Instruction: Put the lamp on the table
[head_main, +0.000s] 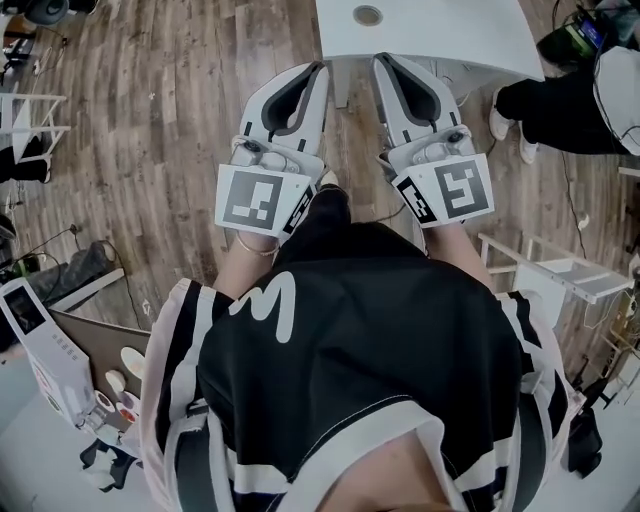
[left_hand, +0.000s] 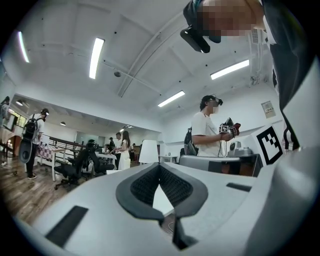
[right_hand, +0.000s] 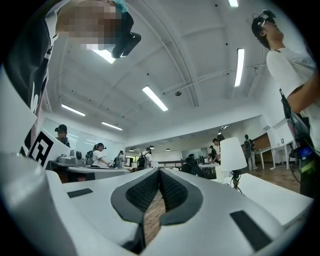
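Both grippers are held side by side in front of the person's body, noses pointing at the near edge of a white table (head_main: 450, 35). Left gripper (head_main: 322, 68): clenched, tips meeting, nothing between the pads; only a sliver of white surface shows through the gap behind the tips. Right gripper (head_main: 381, 60): likewise clamped tight and empty, with wood-plank floor (head_main: 150, 120) visible through the slot behind its tips. The lamp (right_hand: 231, 154) has a white shade on a dark stem. In the right gripper view it stands ahead of the right gripper and off to its right side, on a white surface that looks like the tabletop, clear of the jaws. In the left gripper view the same white shade (left_hand: 148, 151) sits just past the left gripper's tips, slightly to their left and apart from them. The head view does not take in the lamp. A round grommet (head_main: 367, 15) sits in the tabletop ahead of the two noses. A person in dark trousers (head_main: 545, 105) stands to the right of the right gripper, beside the table. Another person in a white shirt (left_hand: 206, 131) is ahead and to the right of the left gripper.
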